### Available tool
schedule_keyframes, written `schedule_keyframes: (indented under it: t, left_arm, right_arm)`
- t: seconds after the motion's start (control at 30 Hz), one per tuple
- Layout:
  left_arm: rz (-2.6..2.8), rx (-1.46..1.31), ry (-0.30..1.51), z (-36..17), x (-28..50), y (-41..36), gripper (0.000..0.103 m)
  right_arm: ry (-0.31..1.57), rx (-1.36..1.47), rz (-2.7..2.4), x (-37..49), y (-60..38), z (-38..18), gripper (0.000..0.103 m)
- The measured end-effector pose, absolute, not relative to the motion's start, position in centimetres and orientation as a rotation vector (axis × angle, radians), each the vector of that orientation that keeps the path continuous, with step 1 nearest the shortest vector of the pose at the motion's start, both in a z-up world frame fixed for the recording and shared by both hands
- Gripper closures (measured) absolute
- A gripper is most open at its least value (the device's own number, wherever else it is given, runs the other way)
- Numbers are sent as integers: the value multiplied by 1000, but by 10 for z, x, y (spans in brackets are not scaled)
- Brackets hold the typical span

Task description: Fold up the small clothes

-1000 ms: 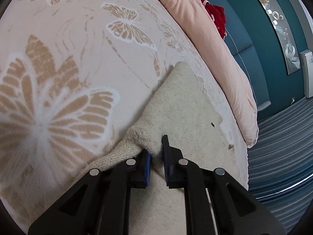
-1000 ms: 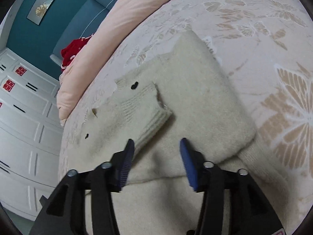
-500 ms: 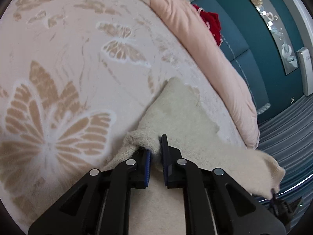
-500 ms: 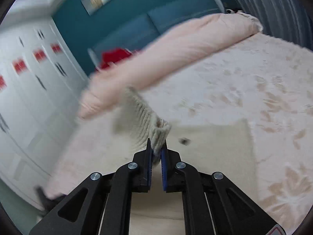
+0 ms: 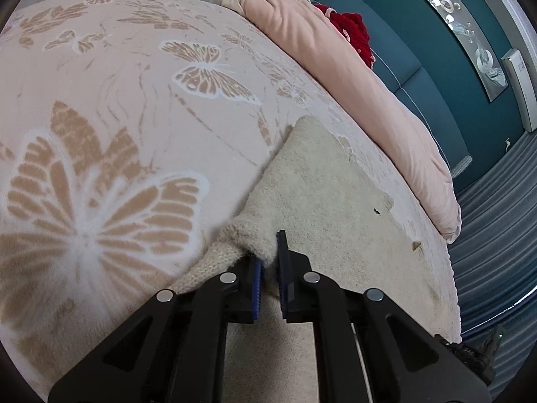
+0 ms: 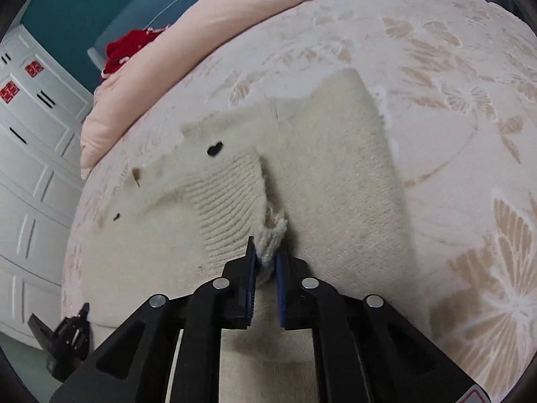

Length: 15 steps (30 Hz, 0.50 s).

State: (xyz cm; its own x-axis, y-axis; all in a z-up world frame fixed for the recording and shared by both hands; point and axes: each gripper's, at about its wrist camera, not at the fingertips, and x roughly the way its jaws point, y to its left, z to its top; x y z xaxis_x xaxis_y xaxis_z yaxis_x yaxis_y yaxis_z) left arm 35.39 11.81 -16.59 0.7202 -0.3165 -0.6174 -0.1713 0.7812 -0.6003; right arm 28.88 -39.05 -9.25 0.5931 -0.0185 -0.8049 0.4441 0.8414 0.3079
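Pink bedding with a butterfly pattern covers the bed, and a cream knitted sweater lies flat on it, directly in front of both grippers. At the sweater's edge, the left gripper is almost closed and pinches a fold of wool between its blue pads. The right gripper has the ribbed cuff between its jaws, which are opening, and the pads still touch the wool.

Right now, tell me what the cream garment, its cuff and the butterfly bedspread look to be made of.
Cream fuzzy sweater: soft knit, probably wool or a blend; matte, with a napped, fluffy surface.
Ribbed cream cuff: same yarn, knitted in raised parallel ridges, fraying at its edge.
Pink butterfly-patterned bedspread: plush, fleece-like textile, perhaps flannel; tan butterflies with pale outlines look sculpted into the pile. The exact fibre cannot be told.
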Motion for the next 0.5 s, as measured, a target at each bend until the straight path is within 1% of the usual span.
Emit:
schedule_keyframes:
  t: [0.03,0.13,0.17,0.2,0.3,0.37,0.5]
  left_arm:
    - [-88,-685,768,-167,353,118,94]
    - [-80,-669,744,-168,351,115,93]
    - [-77,-663,741,-167,350,114,93]
    - [-75,-659,737,-167,350,114,93]
    - [-78,-662,732,-168,349,114,92]
    - [-77,-661,730,-168,349,114,92]
    - [-74,-651,723,-168,348,114,92]
  right_arm:
    - [863,484,-334,278,-385,-81,79]
    - [759,390,-323,263,-357,-51,79]
    - [778,386,-249,270,-341,-49,79]
    - [830,369,-158,284,-320,-51,83]
    - [915,288,67,328,-244,-67,88]
    - [942,229,134,355,-201,-84,88]
    - [1084,200,130,410,-153,-138,88]
